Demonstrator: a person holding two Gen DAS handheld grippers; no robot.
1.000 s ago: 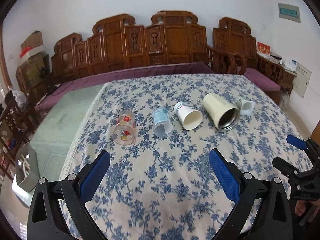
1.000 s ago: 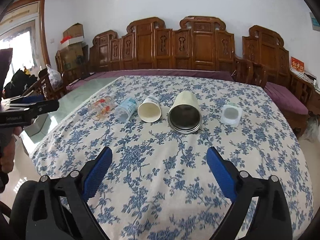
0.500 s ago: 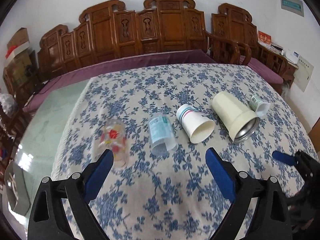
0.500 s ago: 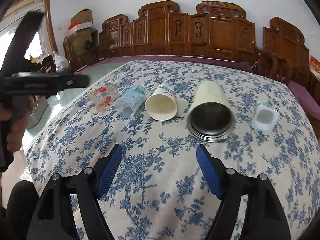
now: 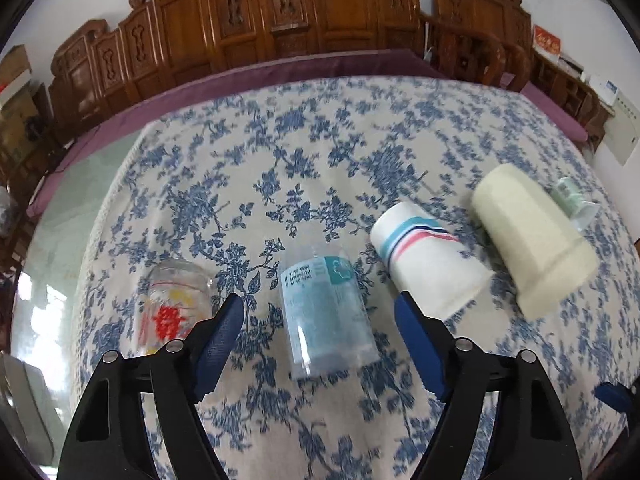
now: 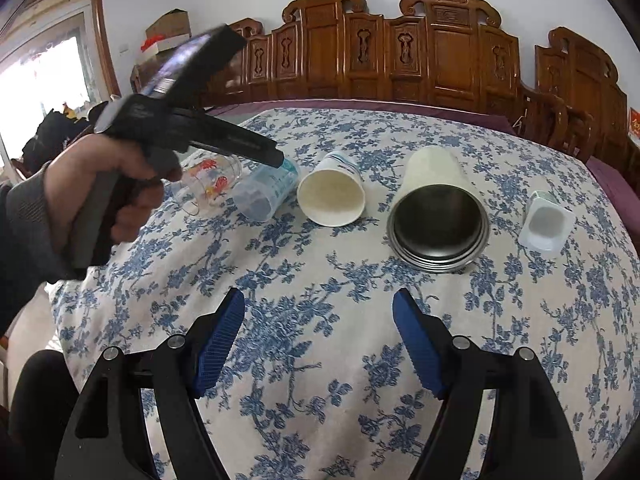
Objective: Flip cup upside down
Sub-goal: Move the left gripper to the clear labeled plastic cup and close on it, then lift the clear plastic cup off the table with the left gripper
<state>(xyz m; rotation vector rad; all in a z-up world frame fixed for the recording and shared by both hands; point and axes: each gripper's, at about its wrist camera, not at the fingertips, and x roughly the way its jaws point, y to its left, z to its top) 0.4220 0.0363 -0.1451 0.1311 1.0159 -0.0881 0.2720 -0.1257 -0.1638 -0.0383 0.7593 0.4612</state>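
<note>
cups (image 5: 326, 316): 5, all on sides | left gripper (image 5: 318, 334): spread | right gripper (image 6: 318, 338): spread, empty

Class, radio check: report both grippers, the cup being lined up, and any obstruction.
Left gripper open, straddling the clear blue-labelled plastic cup, lying on its side. Right gripper open, empty. Striped white paper cup close beside.

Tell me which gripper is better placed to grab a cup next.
Left, probably. The left gripper is open with the blue-tinted plastic cup lying right between its fingers. The right gripper is open too, but sits back over bare tablecloth.
</note>
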